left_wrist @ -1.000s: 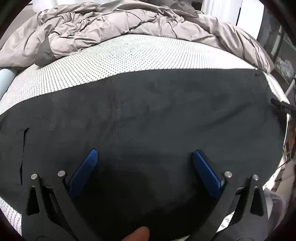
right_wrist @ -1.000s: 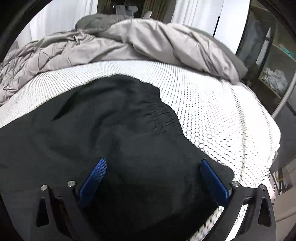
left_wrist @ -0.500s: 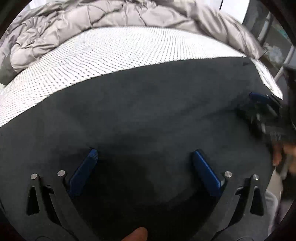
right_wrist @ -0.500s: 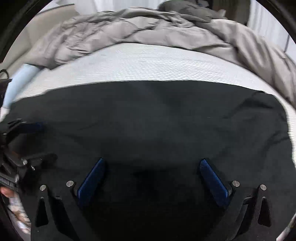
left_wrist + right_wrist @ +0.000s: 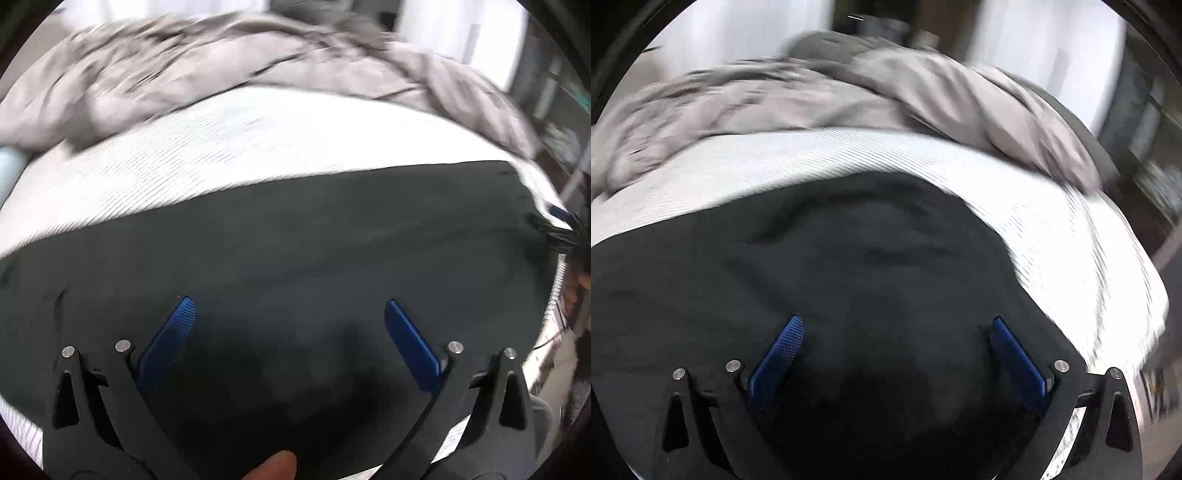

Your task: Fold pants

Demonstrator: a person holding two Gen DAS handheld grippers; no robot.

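The left tool (image 5: 288,314) hangs over the black pants (image 5: 295,240), fingers spread wide and gripping nothing. The pants lie flat across the white bed (image 5: 229,140), with a grey duvet (image 5: 221,66) bunched behind. The right tool (image 5: 897,328) is likewise spread and empty above the pants' right end.
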